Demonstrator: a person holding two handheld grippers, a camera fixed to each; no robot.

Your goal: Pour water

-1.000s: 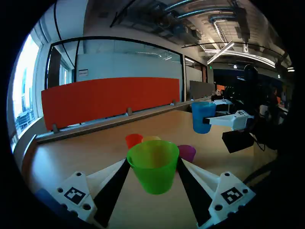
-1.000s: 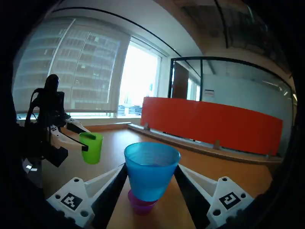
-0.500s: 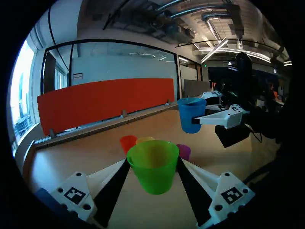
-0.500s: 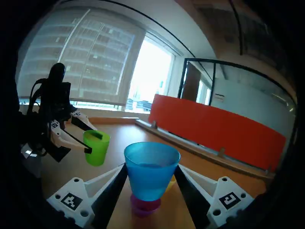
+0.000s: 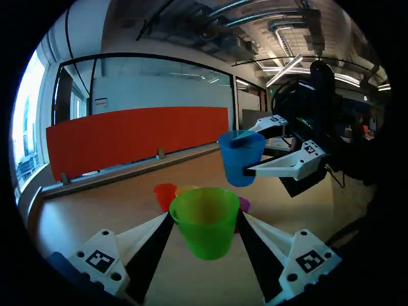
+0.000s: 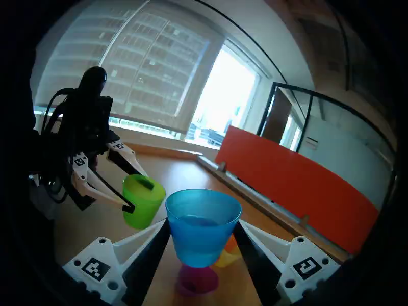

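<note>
In the left gripper view my left gripper (image 5: 205, 227) is shut on a green cup (image 5: 205, 224), held upright above the table. Up and to its right the blue cup (image 5: 240, 157) hangs in the air, clamped by my right gripper (image 5: 255, 153). In the right gripper view my right gripper (image 6: 203, 239) is shut on that blue cup (image 6: 203, 233), which has water in it. The green cup (image 6: 143, 200) appears there at the left, held by my left gripper (image 6: 133, 196).
A red cup (image 5: 164, 196), a yellow cup (image 5: 185, 190) and a purple cup (image 5: 244, 204) stand on the wooden table (image 5: 102, 214) below the held cups. The purple cup (image 6: 197, 279) and yellow cup (image 6: 224, 259) lie under the blue one. An orange divider (image 5: 132, 132) borders the table's far edge.
The blue cup and right gripper have moved closer to the green cup and higher over the table. The green cup stays in the left gripper's grip.
</note>
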